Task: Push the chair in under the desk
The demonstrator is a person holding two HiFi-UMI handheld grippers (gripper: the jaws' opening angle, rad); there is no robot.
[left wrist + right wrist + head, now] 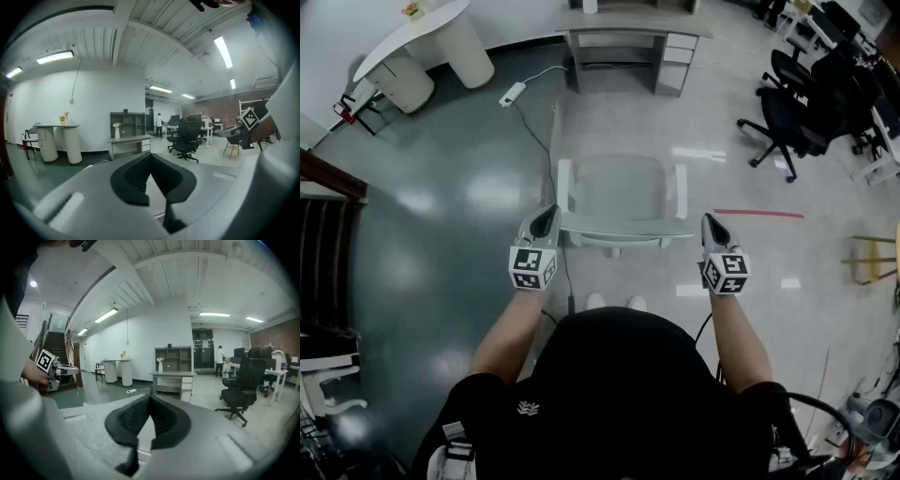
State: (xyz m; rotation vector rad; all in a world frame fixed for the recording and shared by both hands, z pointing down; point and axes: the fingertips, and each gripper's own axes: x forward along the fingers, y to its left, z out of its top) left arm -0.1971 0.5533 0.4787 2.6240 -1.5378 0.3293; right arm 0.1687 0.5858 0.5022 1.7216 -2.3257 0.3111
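A pale grey chair (619, 187) stands on the floor right in front of me, its backrest (623, 228) toward me and its seat facing the grey desk (628, 37) some way off. My left gripper (547, 219) is shut and empty at the backrest's left end. My right gripper (710, 223) is shut and empty at the right end. Whether either tip touches the backrest I cannot tell. In the left gripper view the shut jaws (151, 158) point toward the desk (129, 140). In the right gripper view the shut jaws (150, 400) point at the desk (173, 377) too.
A power strip (512, 94) and its cable lie on the floor left of the chair. Black office chairs (787, 122) stand at the right, a white round table (422, 47) at the upper left, a wooden stool (872, 258) at the right edge, and a dark stair rail (323, 225) at the left.
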